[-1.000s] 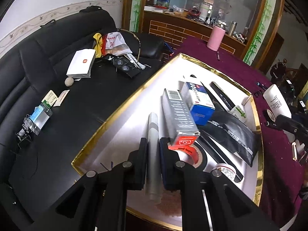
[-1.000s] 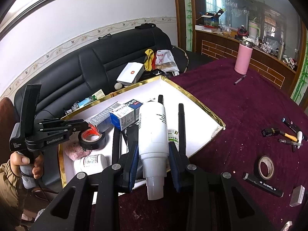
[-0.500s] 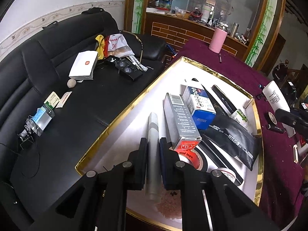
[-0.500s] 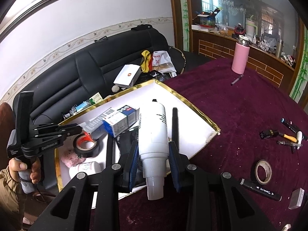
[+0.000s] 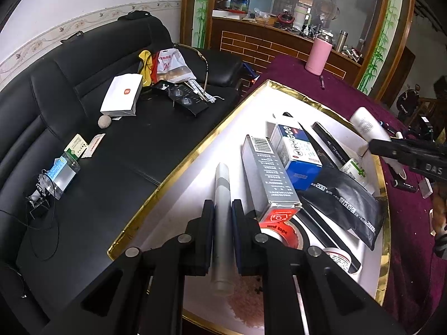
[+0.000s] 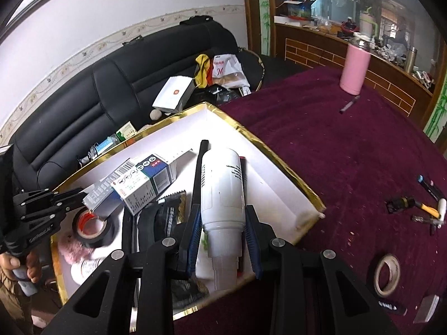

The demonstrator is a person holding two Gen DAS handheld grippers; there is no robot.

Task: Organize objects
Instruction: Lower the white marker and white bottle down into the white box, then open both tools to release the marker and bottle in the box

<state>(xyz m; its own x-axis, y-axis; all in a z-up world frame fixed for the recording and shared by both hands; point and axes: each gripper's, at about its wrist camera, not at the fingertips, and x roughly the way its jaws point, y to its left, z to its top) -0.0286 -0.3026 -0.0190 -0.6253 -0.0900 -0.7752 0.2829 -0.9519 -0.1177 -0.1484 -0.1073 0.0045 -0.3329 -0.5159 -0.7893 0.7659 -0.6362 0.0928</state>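
A gold-rimmed white tray (image 5: 178, 164) (image 6: 282, 164) lies on the maroon table. My left gripper (image 5: 223, 212) is shut on a grey marker pen (image 5: 222, 195), held low over the tray's near end. My right gripper (image 6: 222, 217) is shut on a white bottle (image 6: 223, 189), held above the tray's right part; that bottle (image 5: 368, 128) also shows at the right of the left wrist view. In the tray lie a blue and white box (image 5: 297, 153), a grey box with a red end (image 5: 268, 178), a black pouch (image 5: 346, 203) and a roll of black tape (image 6: 93, 224).
A black sofa (image 5: 83, 139) with a white box (image 5: 121, 97) and bags runs behind the tray. On the maroon cloth (image 6: 349, 145) stand a pink flask (image 6: 354, 69), a pen (image 6: 349, 104), a tape roll (image 6: 387, 273), markers and small tools (image 6: 413, 206). A hand (image 6: 19, 268) grips the left handle.
My right gripper has carried the white bottle leftward, from the table edge to over the tray. The left gripper and its marker pen have stayed put.
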